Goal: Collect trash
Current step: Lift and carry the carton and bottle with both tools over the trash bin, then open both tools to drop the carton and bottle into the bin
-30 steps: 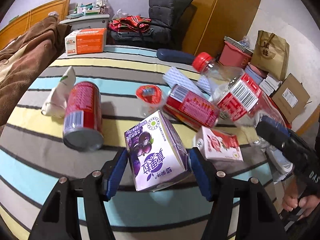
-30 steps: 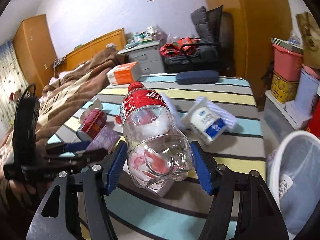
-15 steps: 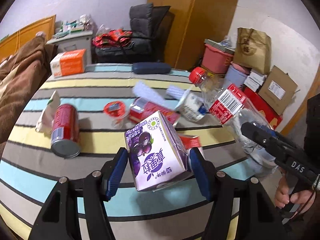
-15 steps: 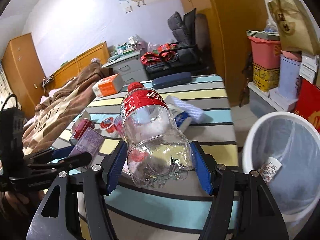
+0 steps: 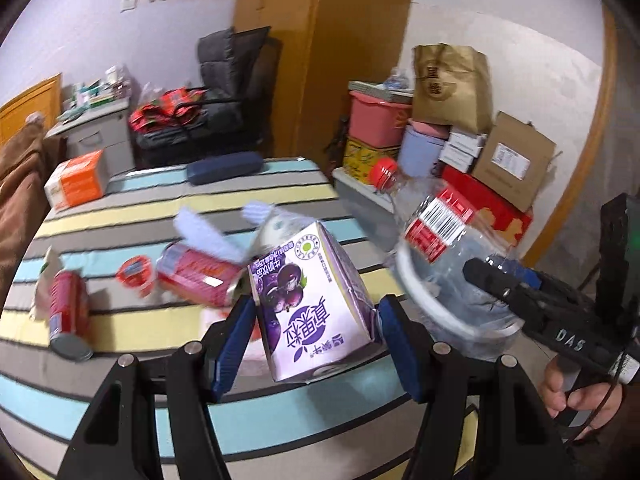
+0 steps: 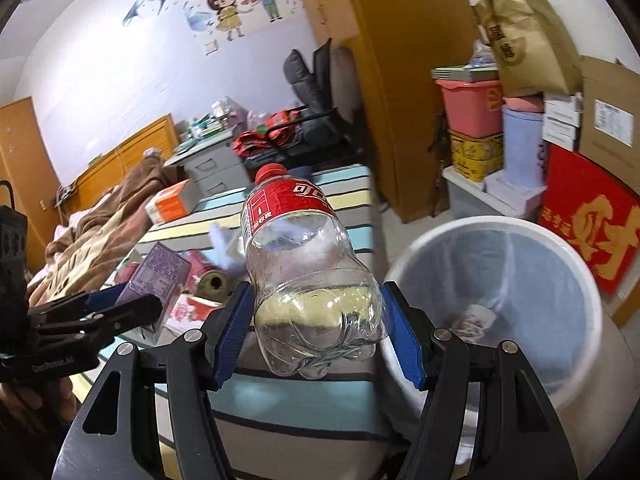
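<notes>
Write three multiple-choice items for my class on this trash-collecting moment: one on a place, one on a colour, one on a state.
1. Where does the white bin stand?
A. On the striped table
B. On the floor beside the striped table
C. On the grey chair

2. What colour is the cap of the clear bottle?
A. Red
B. Blue
C. Green

3. What is the left hand-held gripper doing?
A. Hanging open and empty
B. Clamping a red can
C. Clamping the purple carton

Answers:
1 B: the right wrist view shows the bin's rim below and to the right of the table edge.
2 A: the cap and the label are both red.
3 C: the blue pads press the carton's two sides, while the right hand-held gripper grips the bottle.
</notes>
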Available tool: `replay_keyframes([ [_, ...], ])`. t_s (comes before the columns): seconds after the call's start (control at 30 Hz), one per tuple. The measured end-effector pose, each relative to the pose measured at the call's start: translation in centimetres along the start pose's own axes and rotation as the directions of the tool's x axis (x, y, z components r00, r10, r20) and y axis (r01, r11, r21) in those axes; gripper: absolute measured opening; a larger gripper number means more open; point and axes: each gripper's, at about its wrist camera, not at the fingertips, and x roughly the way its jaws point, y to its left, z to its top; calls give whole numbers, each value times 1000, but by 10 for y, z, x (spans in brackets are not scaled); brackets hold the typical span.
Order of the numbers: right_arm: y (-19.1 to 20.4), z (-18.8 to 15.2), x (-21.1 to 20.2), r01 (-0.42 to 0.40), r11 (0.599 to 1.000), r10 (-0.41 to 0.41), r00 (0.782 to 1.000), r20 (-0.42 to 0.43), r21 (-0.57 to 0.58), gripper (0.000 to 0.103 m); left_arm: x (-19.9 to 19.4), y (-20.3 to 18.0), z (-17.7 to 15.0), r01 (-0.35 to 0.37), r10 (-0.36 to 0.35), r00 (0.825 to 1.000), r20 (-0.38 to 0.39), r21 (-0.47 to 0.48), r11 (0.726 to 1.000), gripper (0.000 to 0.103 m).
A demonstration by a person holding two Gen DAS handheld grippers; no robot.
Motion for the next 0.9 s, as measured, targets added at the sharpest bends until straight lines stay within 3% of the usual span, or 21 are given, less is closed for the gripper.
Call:
replay_keyframes([
  [0.33, -44, -2, -13, 168, 984, -167, 986, -17, 59, 66, 30, -58, 19, 91, -89, 996, -21, 93, 992, 66],
  [0.63, -79, -3, -11, 316, 947, -310, 947, -90, 66, 66, 67, -102, 28, 178, -169, 983, -75, 135, 975, 66],
  [0.77, -85, -2, -6, 382, 924, -378, 918, -120, 17, 66, 84, -117, 29, 197, -182, 977, -109, 155, 968, 66],
  [0.9, -92, -4, -1, 397, 918, -394, 905, -159, -16, 66, 102, -130, 27, 208, -184, 971, -153, 161, 965, 66],
])
